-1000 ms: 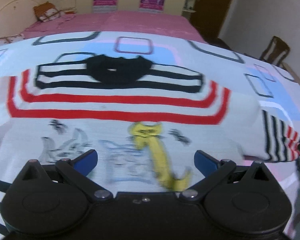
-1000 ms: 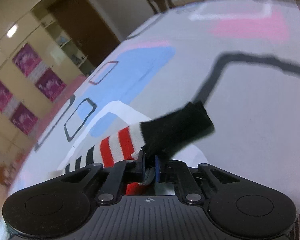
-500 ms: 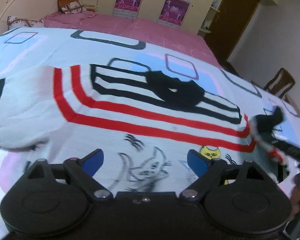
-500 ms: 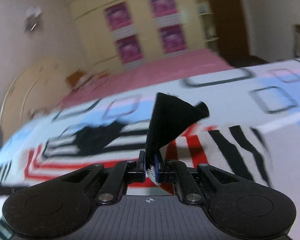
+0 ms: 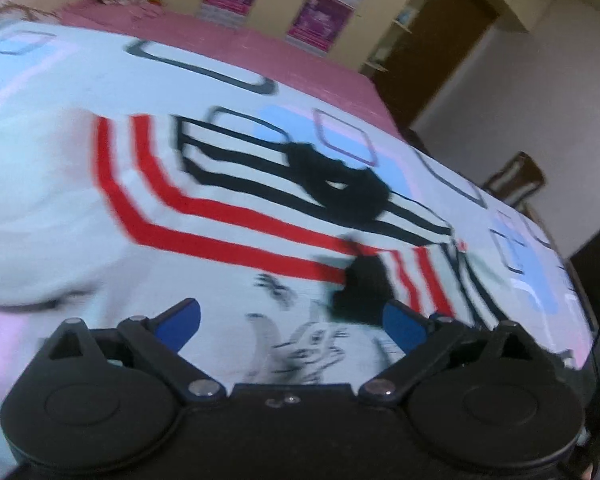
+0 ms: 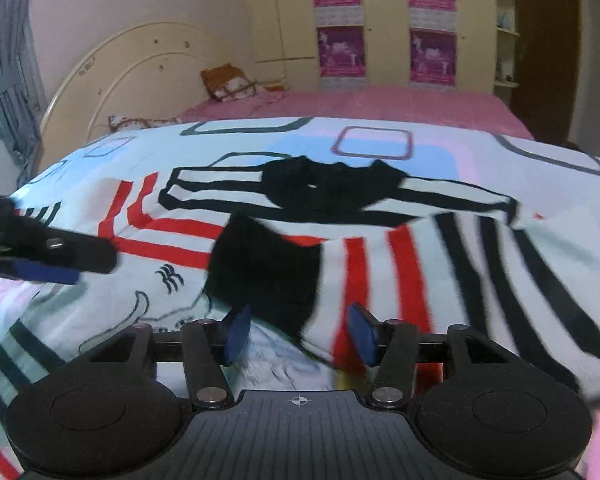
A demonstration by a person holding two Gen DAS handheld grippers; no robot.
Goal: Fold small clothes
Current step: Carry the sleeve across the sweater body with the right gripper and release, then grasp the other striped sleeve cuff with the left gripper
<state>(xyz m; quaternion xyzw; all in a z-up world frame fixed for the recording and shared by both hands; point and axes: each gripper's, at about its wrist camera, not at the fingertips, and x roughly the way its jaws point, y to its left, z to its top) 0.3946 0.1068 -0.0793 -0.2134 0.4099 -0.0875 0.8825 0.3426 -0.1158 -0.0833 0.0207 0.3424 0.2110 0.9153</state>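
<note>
Left wrist view
- Landmark: the black collar [image 5: 340, 188] of the small striped sweater [image 5: 228, 236], which lies spread flat on the bed [image 5: 80, 68].
- My left gripper [image 5: 292, 318]: its blue fingers [image 5: 178, 316] stand wide and are opening, with only the sweater's cat print below the gap; they press on nothing.
- Sleeve: the right sleeve [image 5: 416, 276] lies folded across the chest, nearer to me than the collar; its black cuff [image 5: 360, 284] sits just below the red bands, close to my right-hand finger.
- Stripes: red bands run beneath the collar, black ones beside it.
- Blur: the picture is smeared, so cloth edges are soft.

Right wrist view
- My right gripper [image 6: 300, 332]: its fingers [image 6: 236, 332] are parted and opening; the sleeve's black cuff [image 6: 268, 276] droops just beyond the gap, and no pad presses on it.
- Sleeve: [image 6: 380, 264] it runs from the far-right shoulder, below the collar [image 6: 324, 188], over the chest towards me.
- My left gripper [image 6: 40, 264]: one dark arm with a blue pad shows at the left edge, low over the sweater [image 6: 148, 240], well left of the collar.
- Bed: [image 6: 480, 160] patterned sheet under the sweater.
</note>
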